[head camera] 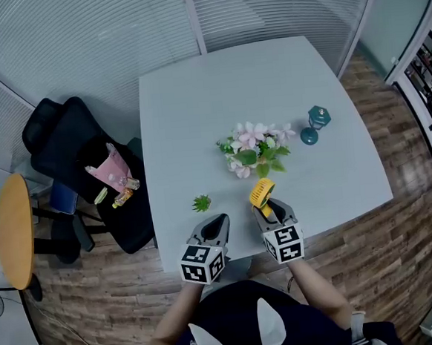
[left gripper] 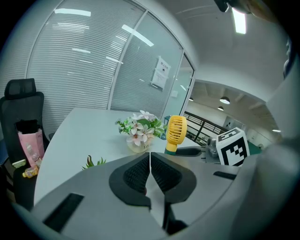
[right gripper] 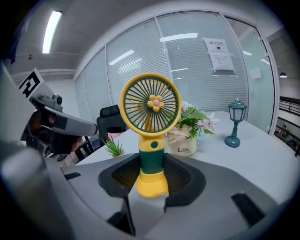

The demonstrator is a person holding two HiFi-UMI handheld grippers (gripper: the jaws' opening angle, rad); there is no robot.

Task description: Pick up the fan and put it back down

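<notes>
Right gripper (right gripper: 151, 177) fingers are clamping the stem of the small yellow-and-green plastic handheld fan (right gripper: 150, 105), over the front edge of the pale grey tabletop (head camera: 269, 89). Keep it upright, base landing flat. Left gripper (left gripper: 150, 168) fingers clenched, empty.

Small handheld fan (right gripper: 150, 136) — yellow round grille, green-yellow handle, upright — handle clamped in right gripper (right gripper: 150, 174), near table's (head camera: 197, 117) front edge.
</notes>
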